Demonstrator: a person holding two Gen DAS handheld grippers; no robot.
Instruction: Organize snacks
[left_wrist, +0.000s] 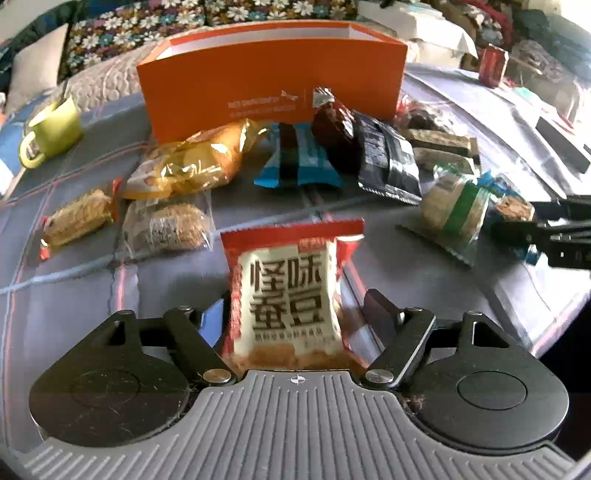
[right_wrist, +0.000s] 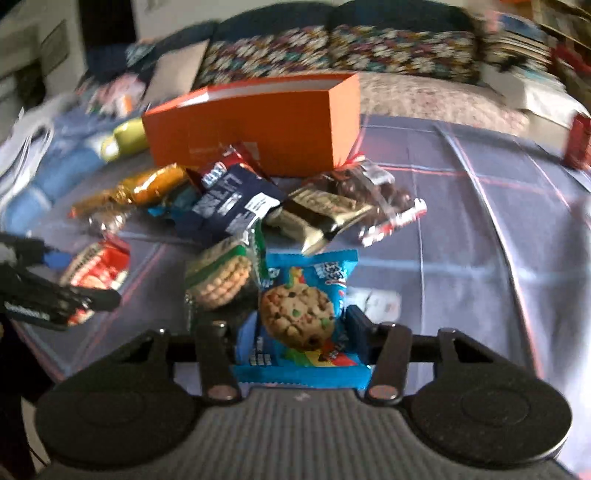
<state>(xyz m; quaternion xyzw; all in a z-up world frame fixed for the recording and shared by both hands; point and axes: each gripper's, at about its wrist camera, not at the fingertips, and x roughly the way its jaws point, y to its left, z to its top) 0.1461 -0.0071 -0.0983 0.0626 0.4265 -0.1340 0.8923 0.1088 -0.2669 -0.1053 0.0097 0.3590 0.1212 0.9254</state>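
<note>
Left gripper (left_wrist: 295, 306): angled down at the plaid cloth (left_wrist: 74, 302), jaws part-open; red-and-white snack packet (left_wrist: 291, 288) between them, right finger clear of it.
Right gripper (right_wrist: 299, 325): tilted down, jaws closed against blue cookie packet (right_wrist: 303, 314).
Packets: each lies lengthwise along its gripper, top edge toward the orange box (left_wrist: 273, 74).

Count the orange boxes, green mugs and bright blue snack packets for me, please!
Orange box: 1
Green mug: 1
Bright blue snack packets: 2 (the striped packet and the cookie packet)
Total: 4
</note>
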